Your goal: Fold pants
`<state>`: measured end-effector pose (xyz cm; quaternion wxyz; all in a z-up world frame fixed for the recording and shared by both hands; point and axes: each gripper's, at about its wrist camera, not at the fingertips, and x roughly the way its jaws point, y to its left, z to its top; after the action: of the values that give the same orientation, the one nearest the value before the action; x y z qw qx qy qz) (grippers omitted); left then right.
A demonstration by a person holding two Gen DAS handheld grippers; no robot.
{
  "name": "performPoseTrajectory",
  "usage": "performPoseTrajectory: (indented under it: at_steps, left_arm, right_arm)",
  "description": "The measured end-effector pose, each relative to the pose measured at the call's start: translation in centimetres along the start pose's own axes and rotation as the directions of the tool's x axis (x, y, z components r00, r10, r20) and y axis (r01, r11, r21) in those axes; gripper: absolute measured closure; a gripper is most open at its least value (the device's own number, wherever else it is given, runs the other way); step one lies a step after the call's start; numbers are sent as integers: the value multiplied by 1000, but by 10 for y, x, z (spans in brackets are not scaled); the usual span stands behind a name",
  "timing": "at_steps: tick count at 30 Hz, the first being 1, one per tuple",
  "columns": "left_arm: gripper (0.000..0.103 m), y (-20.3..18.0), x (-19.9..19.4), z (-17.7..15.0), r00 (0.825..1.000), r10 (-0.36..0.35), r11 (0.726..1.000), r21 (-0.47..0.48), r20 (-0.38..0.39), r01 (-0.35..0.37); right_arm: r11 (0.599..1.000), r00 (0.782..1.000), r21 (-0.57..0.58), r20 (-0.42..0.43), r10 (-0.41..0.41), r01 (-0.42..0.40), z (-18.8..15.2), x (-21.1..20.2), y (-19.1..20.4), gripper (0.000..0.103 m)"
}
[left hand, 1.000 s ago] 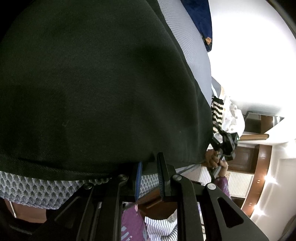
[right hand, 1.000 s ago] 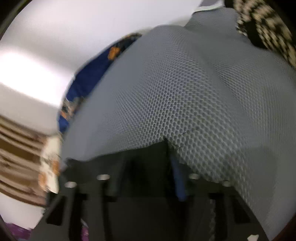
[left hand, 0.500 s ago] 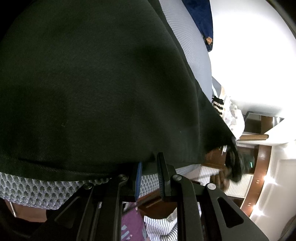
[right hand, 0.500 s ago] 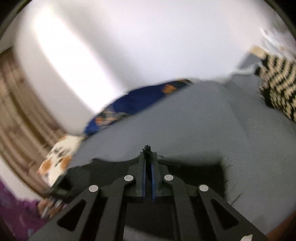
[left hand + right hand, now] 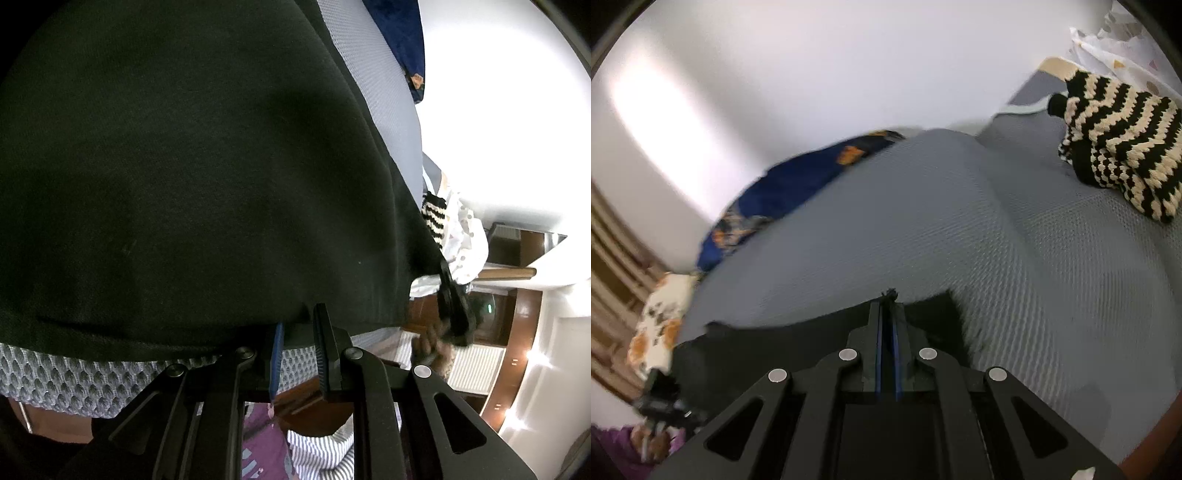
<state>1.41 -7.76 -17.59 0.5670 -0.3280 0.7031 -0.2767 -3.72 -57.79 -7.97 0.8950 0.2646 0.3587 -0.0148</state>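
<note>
Between the left gripper (image 5: 299,332) fingers, low centre of frame: hem of black pants (image 5: 184,177), clamped. Right gripper (image 5: 887,295) fingers pinched on another edge. Pants spread over grey mesh bed (image 5: 997,240); striped knit (image 5: 1119,144) upper right. Folding barely begun; folds remain.

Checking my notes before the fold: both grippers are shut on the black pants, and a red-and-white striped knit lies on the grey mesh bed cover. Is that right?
Not quite. The right wrist view shows the striped knit is black and cream, not red and white. The rest holds: left gripper and right gripper are both shut on the black pants, over the grey mesh bed cover.
</note>
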Motion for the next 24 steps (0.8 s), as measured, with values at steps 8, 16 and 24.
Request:
performPoseTrajectory:
  at_steps: [8, 16, 24]
  left_arm:
    - [86, 1, -2, 0, 1000, -5, 1000, -5, 4, 5]
    - [84, -10, -1, 0, 1000, 27, 998, 64, 6, -27]
    - [64, -28, -8, -10, 999, 44, 981, 186, 17, -46]
  right_arm:
    - [952, 973, 261, 119, -199, 163, -5, -11, -45, 91]
    - [999, 1000, 44, 7, 14, -14, -70, -53, 15, 77]
    - [965, 989, 254, 111, -97, 66, -118, -85, 9, 86]
